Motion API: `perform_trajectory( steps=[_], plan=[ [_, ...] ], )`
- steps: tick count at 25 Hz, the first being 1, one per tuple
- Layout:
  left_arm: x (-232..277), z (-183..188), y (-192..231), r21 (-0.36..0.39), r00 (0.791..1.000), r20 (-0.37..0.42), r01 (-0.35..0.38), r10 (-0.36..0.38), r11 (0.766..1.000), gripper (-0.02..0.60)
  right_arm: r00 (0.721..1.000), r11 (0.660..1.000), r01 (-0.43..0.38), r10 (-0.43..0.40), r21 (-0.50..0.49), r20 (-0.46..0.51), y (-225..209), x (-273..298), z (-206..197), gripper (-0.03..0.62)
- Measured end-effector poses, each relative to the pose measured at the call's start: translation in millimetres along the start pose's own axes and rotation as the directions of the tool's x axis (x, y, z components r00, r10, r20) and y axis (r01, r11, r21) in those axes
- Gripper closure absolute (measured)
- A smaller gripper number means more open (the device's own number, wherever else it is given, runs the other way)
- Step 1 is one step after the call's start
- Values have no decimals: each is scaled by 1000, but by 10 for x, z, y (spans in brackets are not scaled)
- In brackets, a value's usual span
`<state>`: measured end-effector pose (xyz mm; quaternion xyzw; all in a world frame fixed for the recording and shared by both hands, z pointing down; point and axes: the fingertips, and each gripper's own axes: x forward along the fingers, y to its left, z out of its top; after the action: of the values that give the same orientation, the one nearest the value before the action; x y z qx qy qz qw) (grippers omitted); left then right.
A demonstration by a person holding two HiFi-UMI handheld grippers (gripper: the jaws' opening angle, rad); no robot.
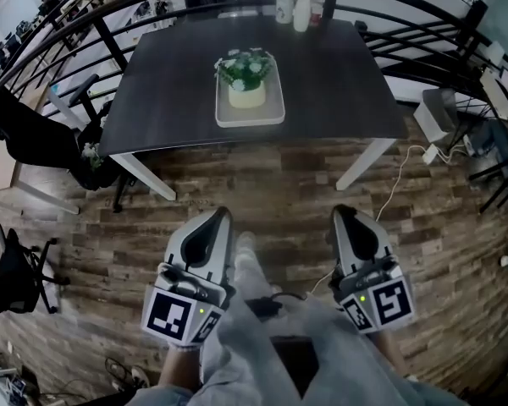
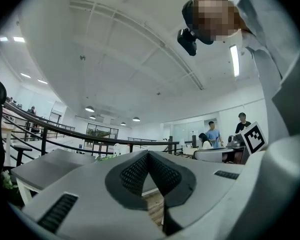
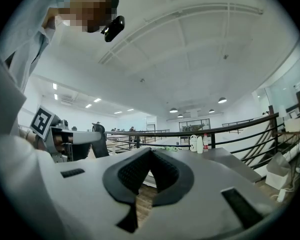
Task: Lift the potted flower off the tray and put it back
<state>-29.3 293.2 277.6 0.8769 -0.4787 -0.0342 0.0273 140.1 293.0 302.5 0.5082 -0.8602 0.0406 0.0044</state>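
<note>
The potted flower (image 1: pixel 245 76), green leaves with pale blooms in a cream pot, stands in a light rectangular tray (image 1: pixel 272 115) on the dark table (image 1: pixel 169 83). Both grippers hang over the wooden floor, well short of the table's near edge. My left gripper (image 1: pixel 221 213) is shut with nothing in it, its dark pads meeting at the tip (image 2: pixel 148 154). My right gripper (image 1: pixel 339 211) is also shut and holds nothing, its jaws closed together (image 3: pixel 151 150). The flower's leaves (image 2: pixel 107 157) just show over the left jaws, far ahead.
Two white bottles and a red-labelled one (image 1: pixel 293 8) stand at the table's far edge, seen too as bottles (image 3: pixel 199 143). Black office chairs (image 1: pixel 34 142) sit left of the table. A curved black railing (image 1: pixel 59 36) rings the area. Boxes and a cable (image 1: pixel 440 121) lie at the right.
</note>
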Motion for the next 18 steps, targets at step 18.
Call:
perform_trajectory(
  steps=[18],
  plan=[
    [1029,-21,778,-15,993,-62,95,-96,995,582,998,998,63,-63,4,-15,-363,1105,137,591]
  ],
)
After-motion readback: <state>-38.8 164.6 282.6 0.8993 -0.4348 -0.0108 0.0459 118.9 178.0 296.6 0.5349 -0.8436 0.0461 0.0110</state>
